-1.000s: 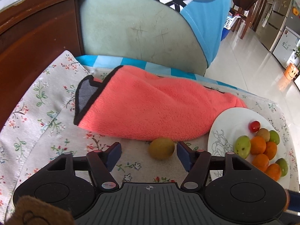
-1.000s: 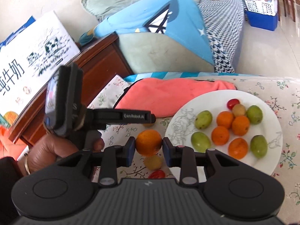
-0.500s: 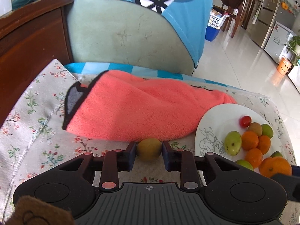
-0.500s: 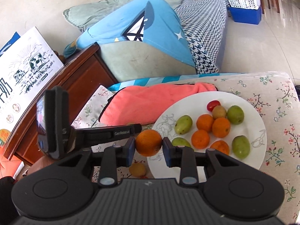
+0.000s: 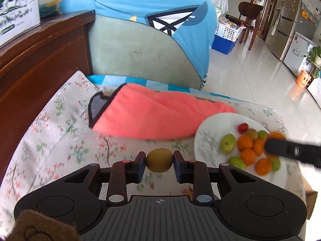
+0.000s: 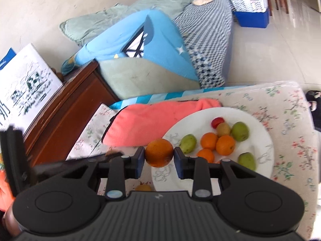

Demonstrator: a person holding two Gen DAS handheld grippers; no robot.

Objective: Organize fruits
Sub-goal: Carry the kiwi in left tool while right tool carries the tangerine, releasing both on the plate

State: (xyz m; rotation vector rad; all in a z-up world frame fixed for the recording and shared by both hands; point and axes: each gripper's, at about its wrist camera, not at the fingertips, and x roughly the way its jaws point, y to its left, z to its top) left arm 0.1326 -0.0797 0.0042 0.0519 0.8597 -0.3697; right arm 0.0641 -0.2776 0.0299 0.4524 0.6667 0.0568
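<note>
My left gripper (image 5: 159,163) is shut on a yellow-green kiwi (image 5: 159,160) and holds it above the floral cloth, left of the white plate (image 5: 208,132). My right gripper (image 6: 159,157) is shut on an orange (image 6: 159,153) and holds it above the left rim of the plate (image 6: 260,128). The plate carries several oranges, green fruits, a kiwi and a red tomato (image 6: 217,121). The right gripper shows blurred over the plate in the left wrist view (image 5: 289,150). The left gripper's kiwi (image 6: 143,187) peeks out below the orange in the right wrist view.
A folded coral towel (image 5: 152,114) lies behind the kiwi and touches the plate's far left rim. A wooden cabinet (image 5: 38,60) stands on the left with a milk carton box (image 6: 26,82) on top. A sofa with a blue cushion (image 5: 160,20) is behind.
My left gripper has closed on the kiwi and lifted it off the cloth. My right gripper has carried the orange to the right, over the plate's rim.
</note>
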